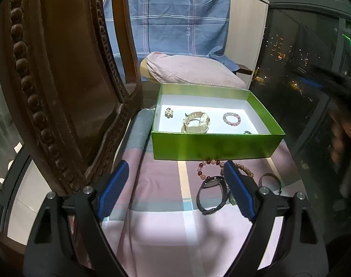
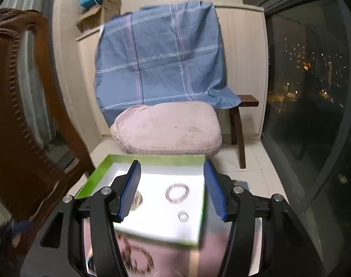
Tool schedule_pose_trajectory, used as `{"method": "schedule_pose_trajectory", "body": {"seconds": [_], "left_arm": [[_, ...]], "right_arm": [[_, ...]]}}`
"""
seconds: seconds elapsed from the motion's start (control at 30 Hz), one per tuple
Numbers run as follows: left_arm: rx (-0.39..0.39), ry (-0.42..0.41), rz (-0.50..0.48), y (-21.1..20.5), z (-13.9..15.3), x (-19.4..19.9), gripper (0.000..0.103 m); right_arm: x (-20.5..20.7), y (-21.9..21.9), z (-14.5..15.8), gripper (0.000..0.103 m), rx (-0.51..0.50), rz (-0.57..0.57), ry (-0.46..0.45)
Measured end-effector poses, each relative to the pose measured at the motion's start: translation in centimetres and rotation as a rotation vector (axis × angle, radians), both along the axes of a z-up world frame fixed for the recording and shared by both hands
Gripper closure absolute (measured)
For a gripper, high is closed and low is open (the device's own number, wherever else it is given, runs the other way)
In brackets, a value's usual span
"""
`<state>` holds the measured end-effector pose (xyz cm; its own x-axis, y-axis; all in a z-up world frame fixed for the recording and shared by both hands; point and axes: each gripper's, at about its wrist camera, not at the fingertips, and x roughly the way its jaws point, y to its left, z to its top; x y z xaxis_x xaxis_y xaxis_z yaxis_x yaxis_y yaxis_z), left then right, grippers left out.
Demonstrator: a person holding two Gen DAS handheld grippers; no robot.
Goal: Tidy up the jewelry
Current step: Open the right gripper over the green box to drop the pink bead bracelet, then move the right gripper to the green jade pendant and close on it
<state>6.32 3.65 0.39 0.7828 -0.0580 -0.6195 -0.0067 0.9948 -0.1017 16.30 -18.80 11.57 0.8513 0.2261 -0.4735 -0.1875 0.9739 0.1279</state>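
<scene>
Green box point(image 1: 212, 144) sitting on the checked surface point(image 1: 157, 219) — holding cream watch point(image 1: 196, 122), pink bead bracelet point(image 1: 232, 118), flower piece point(image 1: 169, 112). Black watch point(image 1: 211, 195) lying outside. Left gripper point(image 1: 175, 184) and right gripper point(image 2: 172, 190) — fingers spreading apart, gripping nothing.

An open green box point(image 1: 212, 146) holds a flower clip point(image 1: 169, 112), cream watch point(image 1: 195, 122) and pink bead bracelet point(image 1: 231, 118); a black watch point(image 1: 212, 195) and reddish bead bracelet point(image 1: 206, 168) lie before it.

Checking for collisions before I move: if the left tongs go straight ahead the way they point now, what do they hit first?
Probably the near wall of the green box. The open left tongs point across bare cloth toward it; depth is uncertain.
</scene>
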Motion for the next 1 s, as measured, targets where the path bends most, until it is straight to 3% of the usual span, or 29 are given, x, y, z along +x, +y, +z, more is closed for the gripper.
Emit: {"method": "schedule_pose_trajectory", "body": {"seconds": [0.17,0.27,0.33,0.43,0.63,0.93,1.0], "left_arm": [[-0.019,0.015,-0.004,0.1,-0.3,0.2,0.02],[-0.022,0.021,-0.003,0.3,-0.4,0.1,0.02],[-0.016,0.017,-0.005,0.2,-0.4,-0.2,0.02],[-0.011,0.015,0.002,0.1,-0.5,-0.4,0.02],[0.002,0.043,-0.013,-1.2,-1.5,0.1,0.02],[0.016,0.055,-0.026,-2.0,-2.0,0.3,0.021],[0.009,0.049,-0.022,-1.7,-1.7,0.2,0.021]], "right_arm": [[-7.3,-2.6,-3.5,0.04,0.022,0.024,0.039],[-9.6,-3.4,-6.6,0.04,0.072,0.033,0.147],[-10.0,-2.9,-7.3,0.04,0.072,0.066,0.168],[-10.4,-1.8,-7.5,0.04,-0.005,0.097,0.141],[-10.4,-2.9,-7.2,0.04,0.049,0.099,0.144],[-10.4,-2.7,-7.2,0.04,0.038,0.124,0.156],[-10.3,-2.0,-7.7,0.044,0.028,0.159,0.181]]}}
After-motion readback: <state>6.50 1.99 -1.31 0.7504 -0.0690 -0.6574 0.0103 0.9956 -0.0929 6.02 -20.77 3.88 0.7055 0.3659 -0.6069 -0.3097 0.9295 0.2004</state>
